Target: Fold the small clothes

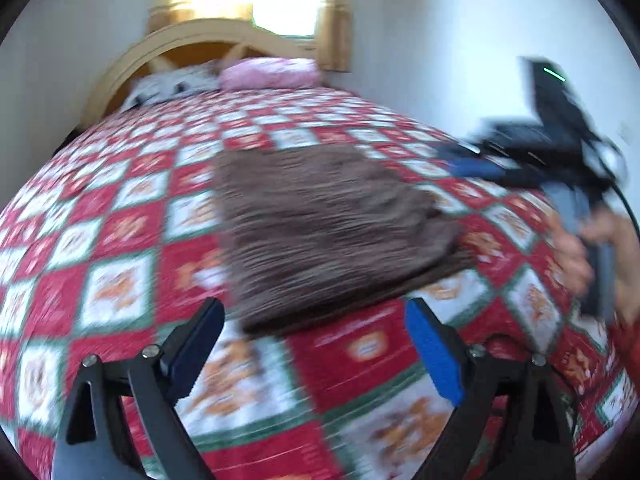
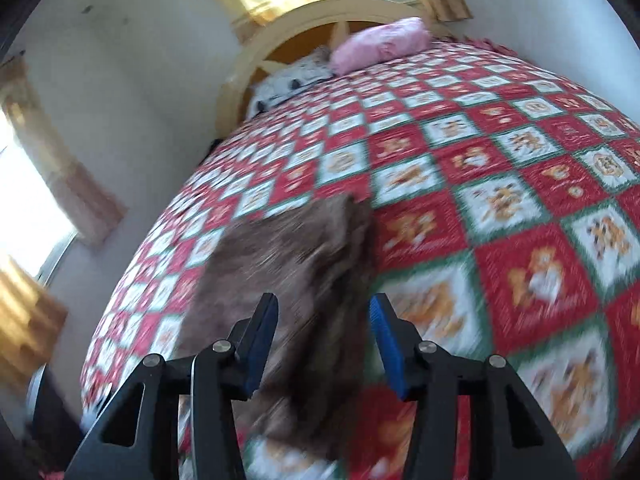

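The brown garment (image 1: 320, 232) lies folded flat near the bed's (image 1: 120, 240) foot edge, so the folding looks mostly done. Left gripper (image 1: 314, 344) and right gripper (image 2: 324, 340) both gape wide, holding nothing.

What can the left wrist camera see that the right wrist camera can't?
Only the left wrist view shows the other hand-held gripper, the right one, out at the side with the person's hand holding its handle.

Only the right wrist view shows a second bright window with yellow curtains on the side wall.

Both show the brown folded cloth lying on the red-and-white checkered bedspread, the pink pillow by the curved wooden headboard, and open blue-padded fingers.
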A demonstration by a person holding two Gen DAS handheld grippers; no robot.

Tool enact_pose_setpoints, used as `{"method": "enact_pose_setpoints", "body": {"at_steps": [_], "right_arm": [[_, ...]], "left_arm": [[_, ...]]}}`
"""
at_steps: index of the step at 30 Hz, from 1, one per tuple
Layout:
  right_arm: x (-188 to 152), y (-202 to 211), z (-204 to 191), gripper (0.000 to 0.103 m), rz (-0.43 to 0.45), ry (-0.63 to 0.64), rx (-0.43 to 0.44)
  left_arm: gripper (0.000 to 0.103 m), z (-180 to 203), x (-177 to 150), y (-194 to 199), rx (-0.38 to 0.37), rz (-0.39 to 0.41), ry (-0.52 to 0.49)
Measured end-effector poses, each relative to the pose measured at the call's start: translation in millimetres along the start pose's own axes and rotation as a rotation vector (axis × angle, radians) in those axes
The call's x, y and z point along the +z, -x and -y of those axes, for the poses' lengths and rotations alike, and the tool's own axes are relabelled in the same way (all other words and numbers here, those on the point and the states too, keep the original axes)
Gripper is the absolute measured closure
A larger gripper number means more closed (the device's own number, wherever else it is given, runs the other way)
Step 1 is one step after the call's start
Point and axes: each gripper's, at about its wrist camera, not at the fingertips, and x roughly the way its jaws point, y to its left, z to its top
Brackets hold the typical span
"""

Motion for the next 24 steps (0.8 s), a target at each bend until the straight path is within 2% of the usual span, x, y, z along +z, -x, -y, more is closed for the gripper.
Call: {"method": "enact_pose_setpoints", "body": {"at_steps": [4, 6, 7, 8, 9, 10, 12, 15, 18, 22, 24], "right_arm": [[-27.2, -7.4, -31.8, 0.053, -0.001, 0.132, -0.059], [-34.5, -15.0, -40.0, 0.054, -0.012, 0.170, -0.057], [-39.2, -23.0, -44.6, 0.054, -0.030, 0.203, -0.089], [-42.4, -28.8, -45.8, 0.063, -0.045, 0.219, -0.131], [-45.5, -37.1, -45.0, 0.094, -0.072, 0.230, -0.186], [-48.1, -43.9, -40.4, 0.099, -0.109, 0.206, -0.206], [-49.4, -37.3, -29.0, 0.099, -0.106, 0.100, -0.153], [-52.2, -15.6, -24.3, 0.099, -0.088, 0.034, -0.065], [-67.4, -13.9, -11.3, 0.099, -0.129, 0.006, -0.097], [-71.0, -11.2, 0.9, 0.099, -0.109, -0.036, -0.026], [-66.3, -2.6, 2.4, 0.099, -0.119, -0.033, -0.021]], "left_arm": [[0.009, -32.7, -5.8, -1.7, 0.068, -0.047, 0.131], [0.009, -47.3, -7.9, -4.8, 0.076, -0.061, 0.199], [0.009, -52.5, -10.1, -3.9, 0.073, -0.064, 0.227], [0.009, -57.1, -12.6, -1.4, 0.069, -0.066, 0.252], [0.009, -60.5, -12.7, -2.4, 0.065, -0.070, 0.271], [0.009, -63.1, -12.8, -2.8, 0.065, -0.075, 0.278], [0.009, -63.7, -12.1, -3.5, 0.077, -0.081, 0.268], [0.009, -64.5, -10.0, -1.7, 0.105, -0.073, 0.234], [0.009, -66.1, -7.5, -2.3, 0.104, -0.072, 0.217], [0.009, -66.9, -4.1, -8.2, 0.122, -0.092, 0.192], [0.009, -69.5, 0.1, -7.6, 0.137, -0.089, 0.173]]}}
